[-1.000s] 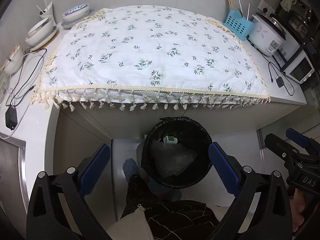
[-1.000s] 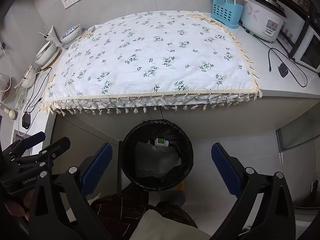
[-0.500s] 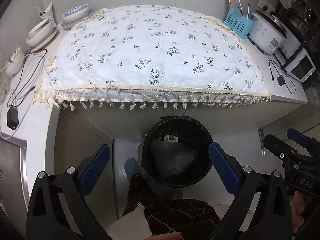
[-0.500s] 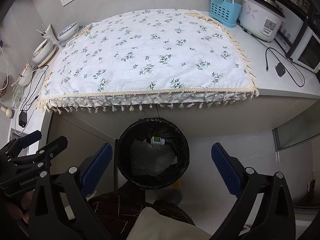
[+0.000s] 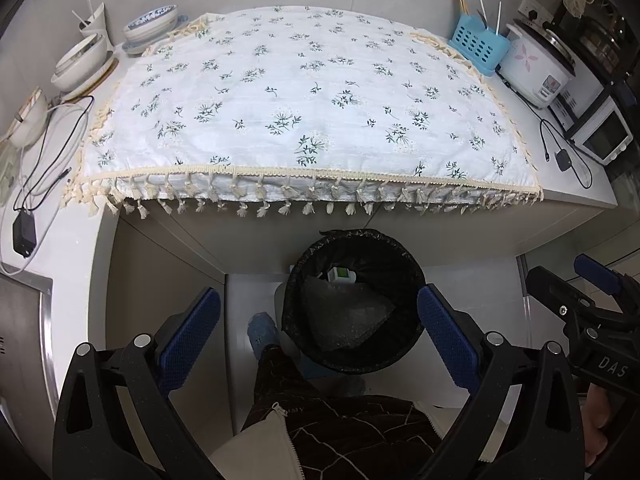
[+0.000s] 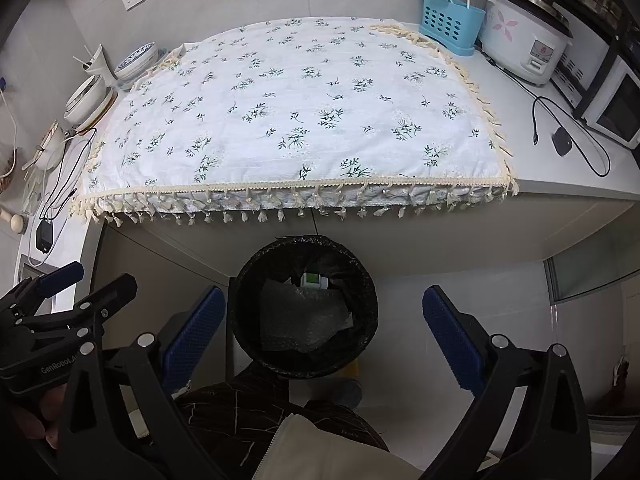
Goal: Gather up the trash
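A round bin with a black liner [image 5: 404, 268] stands on the floor under the counter edge; it also shows in the right wrist view [image 6: 360, 280]. Inside lie a sheet of bubble wrap [image 5: 348, 316] [image 6: 304, 324] and a small white and green box [image 5: 341, 276] [image 6: 314, 280]. My left gripper [image 5: 318, 332] is open and empty, held above the bin. My right gripper [image 6: 320, 332] is open and empty, also above the bin. Each gripper shows at the edge of the other's view.
A white floral cloth with tassels [image 5: 304, 104] covers the counter. Bowls [image 5: 80, 60] and cables [image 5: 44, 148] lie at the left. A blue utensil basket [image 5: 476, 44], a rice cooker [image 5: 536, 68] and a small oven [image 5: 600, 132] stand at the right. The person's legs [image 5: 320, 412] are below.
Both grippers have drawn back and up a little, so the counter and bin look slightly smaller and farther. Both stay open and empty.
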The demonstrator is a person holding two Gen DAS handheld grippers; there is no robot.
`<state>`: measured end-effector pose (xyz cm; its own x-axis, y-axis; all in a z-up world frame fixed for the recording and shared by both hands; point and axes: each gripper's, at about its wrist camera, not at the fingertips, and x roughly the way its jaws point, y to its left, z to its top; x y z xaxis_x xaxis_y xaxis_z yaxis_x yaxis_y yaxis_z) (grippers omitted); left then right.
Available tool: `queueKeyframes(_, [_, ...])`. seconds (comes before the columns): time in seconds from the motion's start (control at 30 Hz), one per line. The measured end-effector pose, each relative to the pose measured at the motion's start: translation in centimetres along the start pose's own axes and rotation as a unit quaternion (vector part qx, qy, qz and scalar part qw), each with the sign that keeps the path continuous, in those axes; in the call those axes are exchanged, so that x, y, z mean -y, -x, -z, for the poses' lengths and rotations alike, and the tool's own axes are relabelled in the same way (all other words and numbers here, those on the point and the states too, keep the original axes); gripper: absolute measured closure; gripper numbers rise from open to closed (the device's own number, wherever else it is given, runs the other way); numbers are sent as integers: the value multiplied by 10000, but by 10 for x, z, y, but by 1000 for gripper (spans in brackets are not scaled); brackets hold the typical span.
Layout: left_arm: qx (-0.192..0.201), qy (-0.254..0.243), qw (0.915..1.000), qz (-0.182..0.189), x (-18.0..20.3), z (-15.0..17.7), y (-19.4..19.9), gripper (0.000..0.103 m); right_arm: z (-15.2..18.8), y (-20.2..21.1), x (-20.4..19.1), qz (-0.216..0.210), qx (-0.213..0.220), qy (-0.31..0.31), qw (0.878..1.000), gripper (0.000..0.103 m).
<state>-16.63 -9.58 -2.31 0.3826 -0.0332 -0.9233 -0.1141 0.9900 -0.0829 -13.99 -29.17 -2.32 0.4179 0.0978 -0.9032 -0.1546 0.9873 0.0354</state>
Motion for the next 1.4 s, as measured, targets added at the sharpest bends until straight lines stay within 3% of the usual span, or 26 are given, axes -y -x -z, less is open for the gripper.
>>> queueKeyframes(1.4, [-28,-73,10000,-5,7,1,-1,6,3,-4,0,-31,-72,38,10000,8])
